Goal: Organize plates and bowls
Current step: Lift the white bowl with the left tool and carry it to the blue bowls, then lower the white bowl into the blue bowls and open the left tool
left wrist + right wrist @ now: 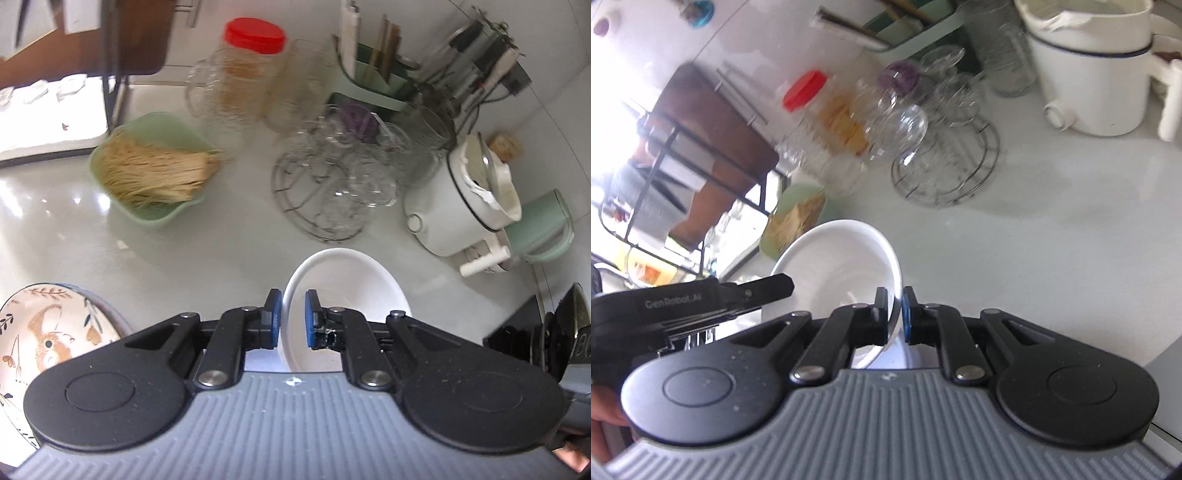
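Gripping the near rim of a round white ceramic bowl (347, 295), the left tongs (293, 319) hold it above the glossy white table (240, 236), a fox-patterned plate (48, 332) lying at the left. In the right-wrist view, the right tongs (894, 314) pinch that bowl's opposite rim, tilting it.

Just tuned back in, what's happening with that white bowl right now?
Both grippers are on the white bowl above the counter. The right gripper is pinched on its rim. The left gripper straddles the opposite rim, pads slightly apart. A patterned plate sits off to the left.
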A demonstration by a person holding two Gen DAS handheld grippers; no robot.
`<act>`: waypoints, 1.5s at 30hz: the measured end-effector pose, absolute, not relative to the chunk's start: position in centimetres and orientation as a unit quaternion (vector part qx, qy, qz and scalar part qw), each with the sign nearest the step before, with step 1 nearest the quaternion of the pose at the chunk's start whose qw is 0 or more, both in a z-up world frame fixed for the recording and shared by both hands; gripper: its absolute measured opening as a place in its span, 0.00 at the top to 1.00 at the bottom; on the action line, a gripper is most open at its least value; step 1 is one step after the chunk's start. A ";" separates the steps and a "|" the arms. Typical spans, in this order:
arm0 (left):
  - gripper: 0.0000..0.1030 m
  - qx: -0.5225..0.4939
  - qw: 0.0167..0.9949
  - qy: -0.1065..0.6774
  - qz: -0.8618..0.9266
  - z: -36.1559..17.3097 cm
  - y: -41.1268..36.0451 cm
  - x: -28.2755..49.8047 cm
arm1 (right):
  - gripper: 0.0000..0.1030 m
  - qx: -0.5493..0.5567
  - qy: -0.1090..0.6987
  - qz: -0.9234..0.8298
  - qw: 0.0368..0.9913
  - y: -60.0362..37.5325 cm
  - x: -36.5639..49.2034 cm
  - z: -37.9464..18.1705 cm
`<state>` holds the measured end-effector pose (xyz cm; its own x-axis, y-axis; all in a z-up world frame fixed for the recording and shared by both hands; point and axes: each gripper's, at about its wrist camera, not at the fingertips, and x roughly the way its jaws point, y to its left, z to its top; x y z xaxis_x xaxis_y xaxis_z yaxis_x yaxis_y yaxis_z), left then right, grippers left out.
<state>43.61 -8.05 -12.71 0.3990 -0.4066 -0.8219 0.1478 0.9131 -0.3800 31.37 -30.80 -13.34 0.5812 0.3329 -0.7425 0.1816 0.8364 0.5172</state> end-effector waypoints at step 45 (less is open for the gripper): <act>0.49 -0.182 0.792 0.577 -0.082 -20.1 -1.3 40.6 | 0.53 0.193 0.557 0.085 0.803 -26.5 33.0 -19.5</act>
<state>40.63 -1.32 -20.11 0.3208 -0.3405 -0.8838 -0.0803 0.9200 -0.3836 33.04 -26.45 -19.47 0.3654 0.3526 -0.8615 0.0781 0.9106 0.4058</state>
